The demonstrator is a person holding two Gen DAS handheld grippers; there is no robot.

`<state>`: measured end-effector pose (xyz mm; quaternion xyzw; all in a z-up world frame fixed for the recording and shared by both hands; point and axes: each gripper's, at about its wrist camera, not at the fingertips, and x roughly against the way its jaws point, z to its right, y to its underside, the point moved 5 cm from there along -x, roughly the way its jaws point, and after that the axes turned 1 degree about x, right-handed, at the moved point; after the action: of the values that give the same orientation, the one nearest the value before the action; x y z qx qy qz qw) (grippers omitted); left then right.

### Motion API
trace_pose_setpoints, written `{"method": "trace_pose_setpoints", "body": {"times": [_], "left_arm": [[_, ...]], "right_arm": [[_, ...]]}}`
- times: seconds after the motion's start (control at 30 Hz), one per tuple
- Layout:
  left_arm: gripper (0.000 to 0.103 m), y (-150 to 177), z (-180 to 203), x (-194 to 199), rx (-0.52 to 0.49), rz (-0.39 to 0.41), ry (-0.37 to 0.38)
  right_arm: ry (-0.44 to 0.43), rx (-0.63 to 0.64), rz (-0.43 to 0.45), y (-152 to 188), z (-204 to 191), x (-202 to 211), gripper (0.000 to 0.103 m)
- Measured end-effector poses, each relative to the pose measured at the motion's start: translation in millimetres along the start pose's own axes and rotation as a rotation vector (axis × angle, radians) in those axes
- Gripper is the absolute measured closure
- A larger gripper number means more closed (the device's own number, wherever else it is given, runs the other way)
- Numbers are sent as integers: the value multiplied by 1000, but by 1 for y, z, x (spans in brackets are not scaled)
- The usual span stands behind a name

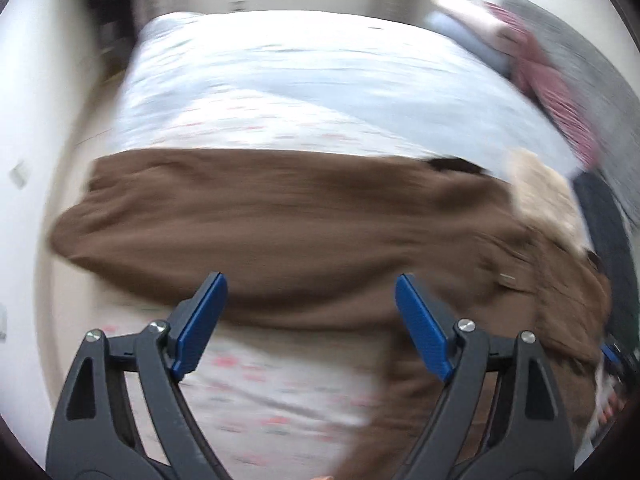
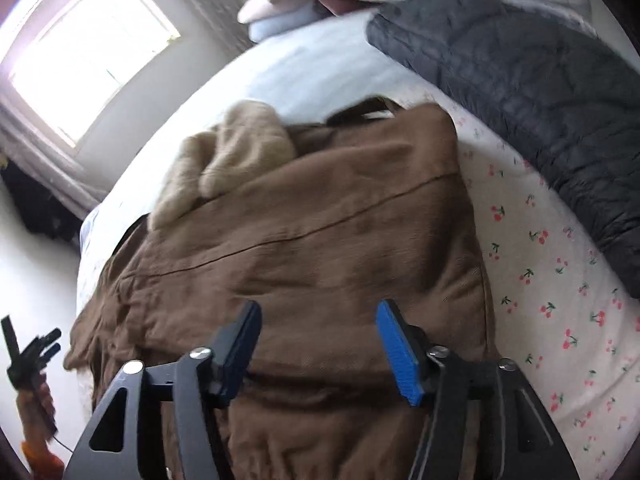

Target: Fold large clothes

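While spread wide and gripping nothing, left hand-held gripper and right hand-held gripper above brown garment on bed, long axis left-right, right nearer.

A dark quilted jacket lies on the cherry-print sheet, pillows stacked beyond, near a window.

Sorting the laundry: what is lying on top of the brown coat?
A tan fleecy piece rests on the brown coat near its far end. The coat covers whatever lies beneath, apart from the cherry-print sheet beside it.
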<state>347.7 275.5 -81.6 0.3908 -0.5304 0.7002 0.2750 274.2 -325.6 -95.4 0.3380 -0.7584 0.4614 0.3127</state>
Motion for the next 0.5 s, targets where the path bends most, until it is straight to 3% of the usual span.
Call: {"method": "trace_pose_setpoints", "body": {"times": [0.13,0.27,0.47,0.5], "left_arm": [[17,-4,-73,-20,134,-6,-111],[17,3,-128,-43,278,-24,-176],[17,9,-176,-72,509,22,-114],[21,8,-181,-72,538,39,-107]], "right_arm": [[3,58,11,10,-17,18,34],[12,89,6,12,-30,17,32],[-27,96,20,14,-42,14,32],[-28,95,18,16,-42,12,32]]}}
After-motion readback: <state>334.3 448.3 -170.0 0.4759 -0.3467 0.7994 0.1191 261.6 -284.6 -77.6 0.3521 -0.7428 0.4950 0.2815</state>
